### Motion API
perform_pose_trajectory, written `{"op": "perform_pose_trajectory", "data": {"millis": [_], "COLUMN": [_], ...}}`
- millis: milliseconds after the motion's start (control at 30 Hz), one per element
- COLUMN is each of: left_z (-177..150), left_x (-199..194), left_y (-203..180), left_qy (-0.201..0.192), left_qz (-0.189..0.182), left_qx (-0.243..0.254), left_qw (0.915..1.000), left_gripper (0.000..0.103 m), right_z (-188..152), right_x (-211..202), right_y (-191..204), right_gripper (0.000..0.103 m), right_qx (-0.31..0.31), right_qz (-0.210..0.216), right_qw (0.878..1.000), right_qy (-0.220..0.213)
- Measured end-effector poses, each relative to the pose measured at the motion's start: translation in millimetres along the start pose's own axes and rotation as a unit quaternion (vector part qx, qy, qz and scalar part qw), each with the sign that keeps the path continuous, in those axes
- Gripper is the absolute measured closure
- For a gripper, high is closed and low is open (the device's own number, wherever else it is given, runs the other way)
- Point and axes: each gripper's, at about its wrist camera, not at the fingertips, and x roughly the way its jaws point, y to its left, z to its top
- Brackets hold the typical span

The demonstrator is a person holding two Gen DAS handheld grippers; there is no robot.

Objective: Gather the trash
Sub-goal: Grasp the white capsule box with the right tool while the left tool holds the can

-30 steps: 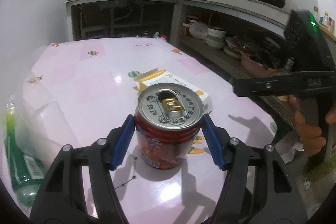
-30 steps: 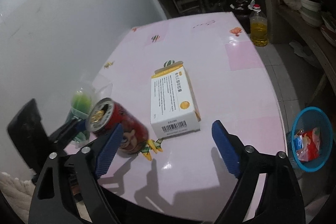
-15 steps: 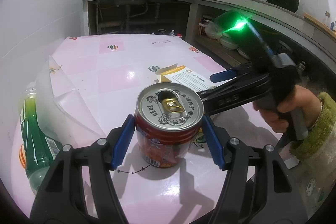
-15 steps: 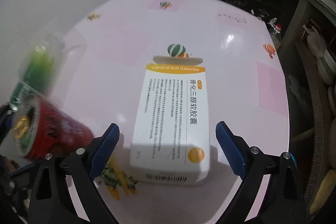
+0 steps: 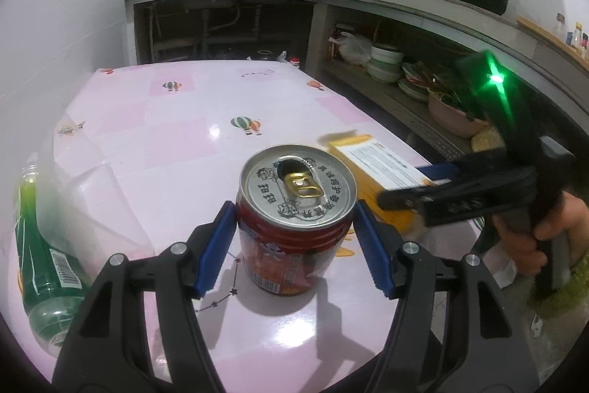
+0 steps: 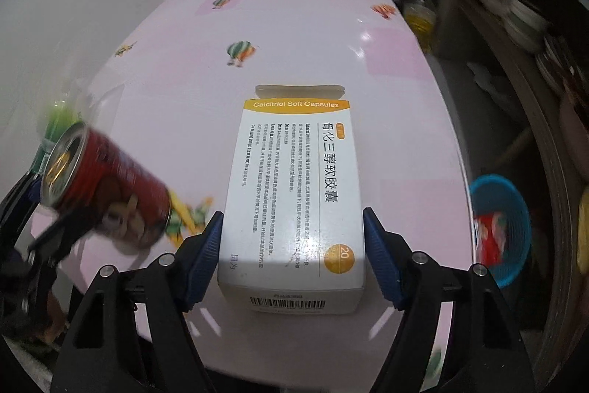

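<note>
My left gripper (image 5: 294, 247) is shut on an opened red drink can (image 5: 294, 220), blue pads pressed against both its sides, with the can's base at the pink table (image 5: 165, 120). The can also shows blurred in the right wrist view (image 6: 110, 186). My right gripper (image 6: 291, 256) straddles a white and yellow medicine box (image 6: 294, 194) lying flat on the table; its pads sit at the box's two long sides, and I cannot tell whether they press on it. The box (image 5: 383, 161) and right gripper (image 5: 434, 186) also show in the left wrist view.
A green plastic bottle (image 5: 40, 245) lies at the table's left edge beside clear plastic wrap (image 5: 92, 179). A blue waste basket (image 6: 500, 227) holding red trash stands on the floor right of the table. Kitchen counter and shelves of dishes (image 5: 386, 65) stand behind and to the right.
My right gripper has come down over the medicine box and its fingers have narrowed to the box's sides. My left gripper still grips the can, which has shifted slightly.
</note>
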Motion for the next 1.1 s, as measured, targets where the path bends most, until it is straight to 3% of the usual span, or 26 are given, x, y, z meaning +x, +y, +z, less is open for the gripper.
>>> {"op": "perform_pose_trajectory", "data": {"millis": [133, 600, 800, 1100], "left_z": [1, 7, 11, 12], "left_x": [1, 8, 11, 11], "left_y": [-1, -3, -1, -1], "left_qy": [0.001, 0.017, 0.021, 0.027], "left_qz": [0.002, 0.012, 0.014, 0.015], "left_qx": [-0.005, -0.007, -0.010, -0.013], "left_qw": [1.0000, 0.9998, 0.9996, 0.9994], "left_gripper": [0.041, 0.040, 0.041, 0.041], "right_z": [-10, 2, 2, 1], "right_x": [0, 11, 14, 15], "right_y": [-3, 17, 14, 10], "right_gripper": [0.023, 0.022, 0.022, 0.032], "right_qx": [0.009, -0.026, -0.014, -0.002], "right_qz": [-0.004, -0.049, -0.049, -0.050], "right_qw": [1.000, 0.998, 0.999, 0.999], "right_qy": [0.012, -0.009, -0.010, -0.010]}}
